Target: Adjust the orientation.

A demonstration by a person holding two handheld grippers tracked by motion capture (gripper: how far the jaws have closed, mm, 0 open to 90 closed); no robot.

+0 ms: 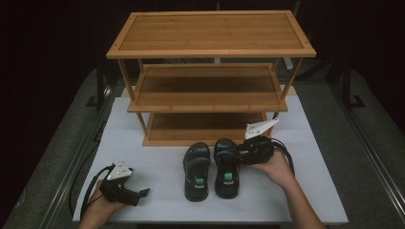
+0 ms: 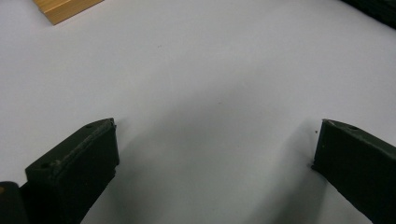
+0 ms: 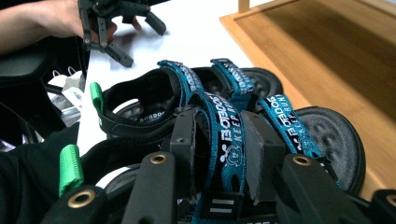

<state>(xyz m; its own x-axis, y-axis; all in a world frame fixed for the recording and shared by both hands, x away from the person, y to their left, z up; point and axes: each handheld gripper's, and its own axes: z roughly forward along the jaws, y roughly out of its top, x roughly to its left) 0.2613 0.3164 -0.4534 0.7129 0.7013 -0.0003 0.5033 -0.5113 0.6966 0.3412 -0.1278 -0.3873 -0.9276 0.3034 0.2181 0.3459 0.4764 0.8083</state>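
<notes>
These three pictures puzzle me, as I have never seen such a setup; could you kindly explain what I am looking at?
A person sits at a white table and holds a hand-operated two-jaw gripper in each hand; there is no robot arm. The high view looks down from above the person's side. The other two come from cameras riding on the grippers, looking along their black jaws.

On the table stand a three-tier wooden shoe rack and a pair of black sandals with blue straps: the left sandal and the right sandal.

The right gripper is closed on a blue strap of the right sandal. The left gripper is open, with nothing but bare table between its jaws.
</notes>
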